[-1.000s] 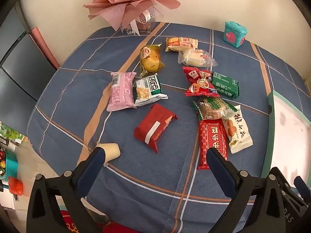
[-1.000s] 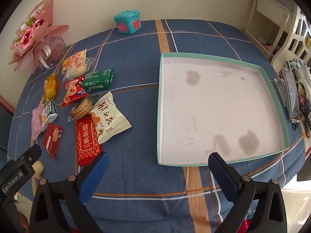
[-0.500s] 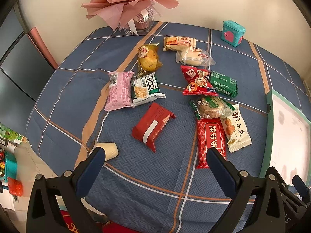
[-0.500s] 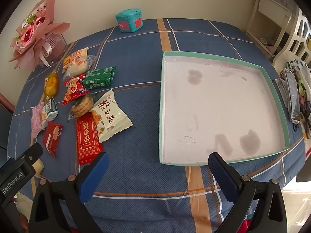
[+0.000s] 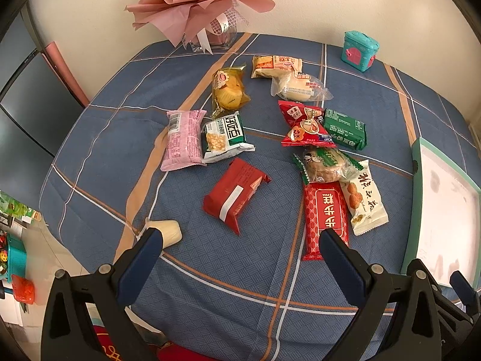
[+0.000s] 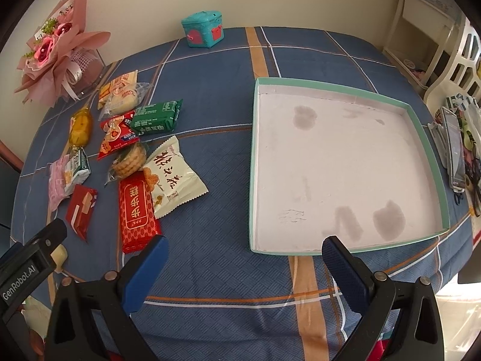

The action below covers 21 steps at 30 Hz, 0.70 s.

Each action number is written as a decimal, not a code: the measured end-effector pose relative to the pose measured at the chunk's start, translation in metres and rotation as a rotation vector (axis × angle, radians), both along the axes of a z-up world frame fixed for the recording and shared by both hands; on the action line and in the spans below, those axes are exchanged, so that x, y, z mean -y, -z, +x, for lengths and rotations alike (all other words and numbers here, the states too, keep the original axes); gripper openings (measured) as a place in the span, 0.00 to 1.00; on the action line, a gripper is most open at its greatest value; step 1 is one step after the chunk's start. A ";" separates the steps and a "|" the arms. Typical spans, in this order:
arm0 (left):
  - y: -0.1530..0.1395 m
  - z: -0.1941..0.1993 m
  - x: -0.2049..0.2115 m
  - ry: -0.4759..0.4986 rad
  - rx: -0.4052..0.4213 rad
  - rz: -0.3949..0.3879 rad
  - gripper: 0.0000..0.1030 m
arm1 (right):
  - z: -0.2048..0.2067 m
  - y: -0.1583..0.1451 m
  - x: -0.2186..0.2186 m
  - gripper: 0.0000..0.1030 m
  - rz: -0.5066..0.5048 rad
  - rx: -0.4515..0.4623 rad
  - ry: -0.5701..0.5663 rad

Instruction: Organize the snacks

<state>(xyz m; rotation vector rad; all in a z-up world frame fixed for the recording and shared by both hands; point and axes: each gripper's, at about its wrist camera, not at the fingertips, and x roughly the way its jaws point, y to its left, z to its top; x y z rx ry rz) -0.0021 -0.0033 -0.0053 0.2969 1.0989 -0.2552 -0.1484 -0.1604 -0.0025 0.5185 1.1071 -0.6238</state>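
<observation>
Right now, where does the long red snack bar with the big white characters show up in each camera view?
Left wrist view: the long red snack bar lies right of centre, its near end just beyond the right-hand fingertip.
Right wrist view: the same bar lies at lower left, just beyond the left-hand fingertip.
Shared landmark: the white peanut packet lies alongside it on its right in both views.

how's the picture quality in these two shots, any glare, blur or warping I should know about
Left wrist view: sharp and evenly lit, mild sheen on the clear bun wrapper; fisheye bows the tablecloth lines, corners black. Right wrist view: also sharp; the tray edges curve, and bright light washes out the lower right corner beyond the table.
</observation>
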 end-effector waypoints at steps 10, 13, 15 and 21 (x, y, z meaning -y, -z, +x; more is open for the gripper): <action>0.000 0.001 -0.001 0.000 0.000 0.000 1.00 | 0.000 0.001 -0.001 1.00 -0.001 -0.001 0.002; 0.000 0.000 0.000 0.000 -0.001 0.000 1.00 | 0.000 0.001 -0.001 1.00 -0.001 0.000 0.002; 0.000 0.001 -0.001 0.000 -0.001 -0.001 1.00 | 0.001 0.001 -0.001 1.00 -0.001 0.000 0.002; 0.000 0.000 0.000 0.000 -0.003 -0.002 1.00 | 0.001 0.002 -0.002 1.00 -0.001 -0.002 0.002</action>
